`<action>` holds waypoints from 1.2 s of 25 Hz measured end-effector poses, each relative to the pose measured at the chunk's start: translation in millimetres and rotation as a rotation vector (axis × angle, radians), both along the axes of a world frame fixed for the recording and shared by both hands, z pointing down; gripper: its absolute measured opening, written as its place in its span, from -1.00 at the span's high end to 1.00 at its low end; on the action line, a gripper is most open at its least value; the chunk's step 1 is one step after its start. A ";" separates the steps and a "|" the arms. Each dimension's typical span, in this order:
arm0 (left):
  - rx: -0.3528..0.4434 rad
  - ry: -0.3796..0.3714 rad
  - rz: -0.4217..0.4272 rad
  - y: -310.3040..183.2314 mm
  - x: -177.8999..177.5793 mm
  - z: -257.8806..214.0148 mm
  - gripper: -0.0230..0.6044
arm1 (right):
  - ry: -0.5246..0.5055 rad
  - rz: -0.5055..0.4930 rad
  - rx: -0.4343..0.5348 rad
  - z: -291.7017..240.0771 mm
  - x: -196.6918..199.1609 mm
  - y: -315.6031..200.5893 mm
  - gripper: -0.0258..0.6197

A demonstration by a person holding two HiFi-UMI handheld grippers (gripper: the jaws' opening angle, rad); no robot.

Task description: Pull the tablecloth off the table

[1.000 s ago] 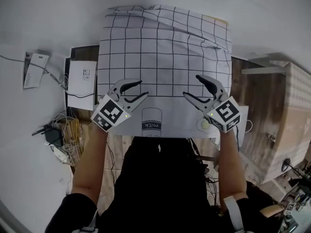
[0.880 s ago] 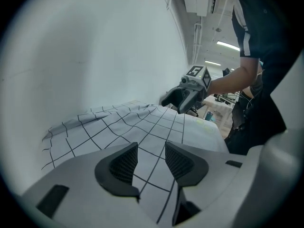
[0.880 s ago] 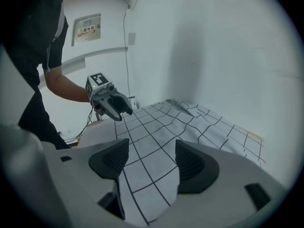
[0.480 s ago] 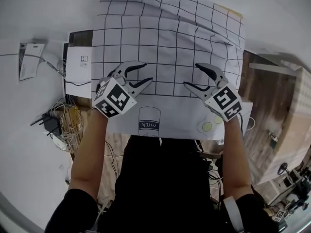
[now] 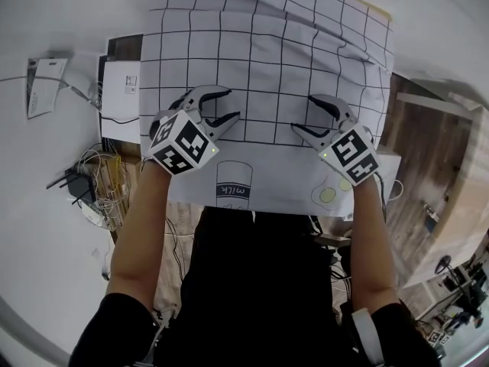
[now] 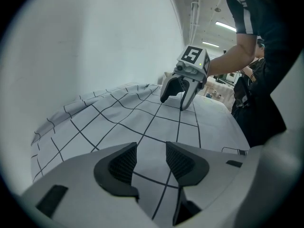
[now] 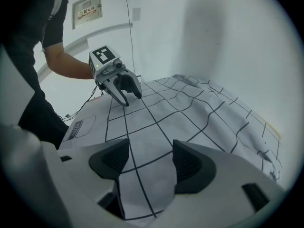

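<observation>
Tablecloth (image 5: pixel 267 60) covers surface, near hem hanging over near edge toward person (image 5: pixel 260 281). Left tongs (image 5: pixel 229 104) spread, just been opening; right tongs (image 5: pixel 303 113) spread; flat cloth between each pair, unpinched. Both equally near, tips pointing toward far edge; cloth directly below.

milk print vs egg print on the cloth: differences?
The milk print is a black-outlined carton shape with lettering; the egg print is rounded with yellowish discs. The milk print sits mid-edge; the egg print sits near the right corner. Both lie on the plain near border of the tablecloth.
</observation>
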State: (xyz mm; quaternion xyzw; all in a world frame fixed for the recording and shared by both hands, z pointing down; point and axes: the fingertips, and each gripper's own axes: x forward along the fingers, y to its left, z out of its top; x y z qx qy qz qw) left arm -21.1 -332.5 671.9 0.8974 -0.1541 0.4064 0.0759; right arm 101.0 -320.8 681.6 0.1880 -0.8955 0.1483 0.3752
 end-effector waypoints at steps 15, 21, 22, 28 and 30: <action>-0.019 -0.027 -0.002 3.5 0.8 13.1 0.33 | 0.059 -0.024 0.045 10.5 -0.6 1.5 0.03; -0.017 -0.034 -0.011 2.9 1.0 12.7 0.33 | 0.056 -0.028 0.047 9.8 -0.4 1.6 0.03; -0.017 -0.037 -0.010 3.3 1.3 12.8 0.33 | 0.058 -0.029 0.046 9.8 -0.4 1.9 0.03; -0.026 -0.040 -0.008 4.0 1.7 12.3 0.43 | 0.060 -0.046 0.038 8.5 -2.7 4.9 0.22; -0.031 -0.043 -0.006 4.4 2.3 12.0 0.50 | 0.059 -0.054 0.032 7.8 -3.7 6.4 0.33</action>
